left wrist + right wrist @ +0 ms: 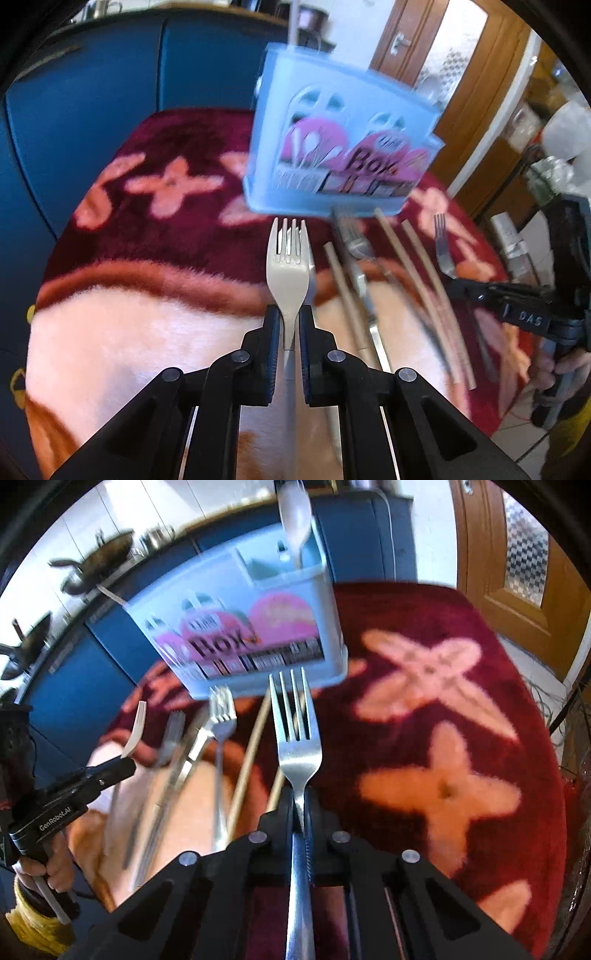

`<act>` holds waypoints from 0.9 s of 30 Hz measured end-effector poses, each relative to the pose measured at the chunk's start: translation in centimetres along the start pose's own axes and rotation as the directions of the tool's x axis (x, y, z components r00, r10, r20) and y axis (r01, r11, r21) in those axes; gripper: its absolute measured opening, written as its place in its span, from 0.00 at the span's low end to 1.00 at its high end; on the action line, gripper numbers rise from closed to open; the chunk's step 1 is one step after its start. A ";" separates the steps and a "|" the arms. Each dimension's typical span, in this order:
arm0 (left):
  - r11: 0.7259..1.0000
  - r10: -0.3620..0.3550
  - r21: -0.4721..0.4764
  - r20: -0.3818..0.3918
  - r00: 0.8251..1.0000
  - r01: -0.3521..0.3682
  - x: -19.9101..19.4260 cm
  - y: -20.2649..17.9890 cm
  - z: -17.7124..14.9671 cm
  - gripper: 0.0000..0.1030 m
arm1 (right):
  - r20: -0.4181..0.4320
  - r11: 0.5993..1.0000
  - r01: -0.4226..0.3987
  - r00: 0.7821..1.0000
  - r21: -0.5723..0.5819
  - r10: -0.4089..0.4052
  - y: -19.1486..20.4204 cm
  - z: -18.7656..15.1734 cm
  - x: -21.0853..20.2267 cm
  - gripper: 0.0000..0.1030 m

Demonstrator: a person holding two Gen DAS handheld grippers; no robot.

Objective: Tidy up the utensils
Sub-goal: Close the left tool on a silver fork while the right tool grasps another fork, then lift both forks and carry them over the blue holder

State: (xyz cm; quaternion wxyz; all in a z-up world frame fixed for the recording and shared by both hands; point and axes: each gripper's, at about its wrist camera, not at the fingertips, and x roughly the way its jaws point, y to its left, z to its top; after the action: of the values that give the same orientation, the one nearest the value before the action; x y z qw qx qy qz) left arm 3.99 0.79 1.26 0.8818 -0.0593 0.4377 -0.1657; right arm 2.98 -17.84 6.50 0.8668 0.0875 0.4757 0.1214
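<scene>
Both hand-held grippers are clamping forks by the neck, tines pointing away: the left hand-held gripper (pixel 287 325) is pinching a pale plastic fork (pixel 288 266), the right hand-held gripper (pixel 300 805) a steel fork (pixel 297 738). Ahead, a blue cutlery box (pixel 332 122) is standing on the red flowered cloth (pixel 443 709), with loose forks (pixel 221 716) and chopsticks (pixel 424 288) lying beside it.

I see holder (pixel 236 627) blurred, its label only partly readable | loose utensils (pixel 388 280) smeared, I cannot count them | metal fork (pixel 297 746) handle cut by bottom edge | white spoon (pixel 294 513) cut at top edge
</scene>
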 end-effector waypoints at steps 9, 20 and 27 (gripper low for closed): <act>0.997 -0.072 0.006 0.237 0.969 0.073 -5.1 -2.3 2.5 0.08 | 0.282 1.000 -0.001 0.959 0.004 0.000 1.2 1.6 -5.4 0.07; 0.994 -0.105 0.054 0.419 0.902 0.091 -8.9 -5.1 9.2 0.08 | 0.460 1.000 -0.028 0.888 0.012 0.020 1.7 7.3 -7.9 0.07; 0.995 -0.065 0.096 0.513 0.856 0.018 -11.5 -6.5 13.8 0.08 | 0.491 1.000 -0.019 0.871 0.006 0.013 1.5 10.1 -7.6 0.07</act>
State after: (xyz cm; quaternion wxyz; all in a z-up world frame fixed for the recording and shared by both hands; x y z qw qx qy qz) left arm 6.95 -1.88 19.96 0.9646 -0.0722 0.1767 -0.1819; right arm 7.44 -19.00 18.37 0.9576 0.1239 0.2401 0.1000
